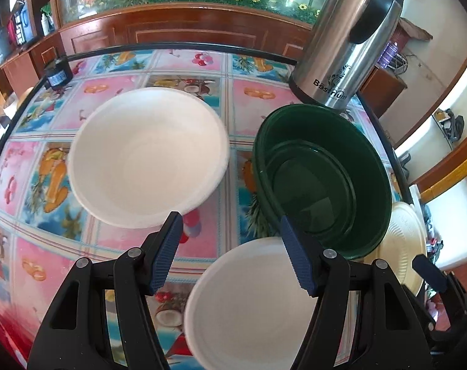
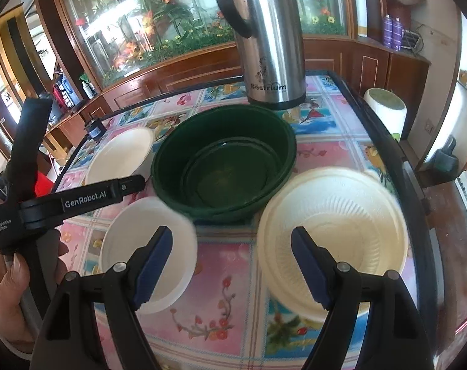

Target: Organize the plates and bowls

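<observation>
— Nearest the left gripper (image 1: 230, 246): small white bowl (image 1: 251, 305), mouth up, under and between wide-spread jaws, holding nothing.

— Ahead of the left jaw?

— Larger white bowl (image 1: 147, 157), upright, round, no long axis. Beyond the right jaw: green bowls (image 1: 322, 175), nested, mouths up, just before steel flask (image 1: 350, 37).

— And the right gripper (image 2: 230, 265)?

— Jaws wide, empty. Cream plate (image 2: 335, 234) under the right jaw, face up, near table edge (image 2: 418, 185). Small white bowl behind the left jaw.
</observation>
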A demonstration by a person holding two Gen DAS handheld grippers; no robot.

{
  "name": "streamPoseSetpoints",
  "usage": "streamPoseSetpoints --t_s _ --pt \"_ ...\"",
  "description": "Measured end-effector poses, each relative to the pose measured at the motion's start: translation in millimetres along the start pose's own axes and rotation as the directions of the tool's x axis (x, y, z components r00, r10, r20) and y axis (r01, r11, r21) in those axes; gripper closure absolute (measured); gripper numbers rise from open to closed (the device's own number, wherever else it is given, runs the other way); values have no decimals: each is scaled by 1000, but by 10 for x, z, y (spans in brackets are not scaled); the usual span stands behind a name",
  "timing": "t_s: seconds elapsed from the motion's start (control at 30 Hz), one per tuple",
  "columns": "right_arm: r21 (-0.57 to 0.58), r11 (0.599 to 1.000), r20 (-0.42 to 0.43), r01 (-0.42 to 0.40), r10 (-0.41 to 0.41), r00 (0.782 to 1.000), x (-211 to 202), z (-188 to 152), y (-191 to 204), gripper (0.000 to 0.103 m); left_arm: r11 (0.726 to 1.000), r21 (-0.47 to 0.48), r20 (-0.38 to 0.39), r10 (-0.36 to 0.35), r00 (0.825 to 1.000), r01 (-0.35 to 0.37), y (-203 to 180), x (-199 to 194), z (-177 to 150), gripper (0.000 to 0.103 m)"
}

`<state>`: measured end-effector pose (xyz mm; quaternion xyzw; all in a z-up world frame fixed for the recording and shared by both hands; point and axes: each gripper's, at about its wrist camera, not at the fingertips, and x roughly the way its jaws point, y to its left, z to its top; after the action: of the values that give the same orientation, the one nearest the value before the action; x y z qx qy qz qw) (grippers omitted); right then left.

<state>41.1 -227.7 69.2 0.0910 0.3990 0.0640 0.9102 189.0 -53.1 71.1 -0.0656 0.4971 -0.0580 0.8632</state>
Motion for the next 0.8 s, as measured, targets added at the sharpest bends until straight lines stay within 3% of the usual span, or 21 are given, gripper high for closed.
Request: streamPoseSetpoints --t_s 0.33,0.7,0.8 --pt "40 999 -8 1 -1 1000 177 378 -300 23 1000 -17 -13 -23 1000 23 -150 149 131 37" --pt "78 997 -47 -19 23 999 492 760 -599 24 1000 -7 -50 1 999 -1 -216 364 169 37" --pt "80 997 -72 -17 22 997 631 810 -633 35 1000 -6 -59 8 998 -8 -230 423 184 37"
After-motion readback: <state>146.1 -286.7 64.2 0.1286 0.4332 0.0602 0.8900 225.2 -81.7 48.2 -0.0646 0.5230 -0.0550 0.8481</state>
